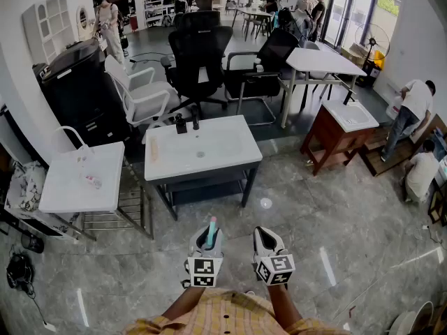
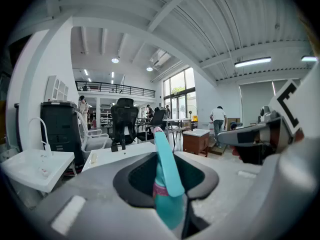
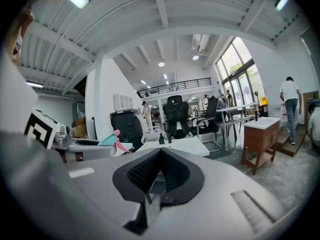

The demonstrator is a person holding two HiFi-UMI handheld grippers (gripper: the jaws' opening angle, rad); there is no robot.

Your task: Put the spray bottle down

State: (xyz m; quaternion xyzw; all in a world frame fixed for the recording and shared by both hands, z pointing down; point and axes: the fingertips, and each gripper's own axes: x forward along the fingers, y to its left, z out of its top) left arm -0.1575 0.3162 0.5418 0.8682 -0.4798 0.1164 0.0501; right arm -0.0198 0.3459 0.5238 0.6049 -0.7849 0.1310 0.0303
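L gripper (image 1: 207,241) jaws clamped on spray bottle (image 2: 168,181); R gripper (image 1: 266,238) jaws together; floor (image 1: 297,204) open to vanity (image 1: 234,163) edge.

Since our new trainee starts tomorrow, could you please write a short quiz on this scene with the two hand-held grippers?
1. Which hand-held gripper holds the spray bottle?
2. True or false: the right hand-held gripper is shut with nothing between its jaws.
3. The spray bottle's body is: A teal, B yellow, C black.

Key: 1 the left hand-held gripper; 2 true; 3 A.
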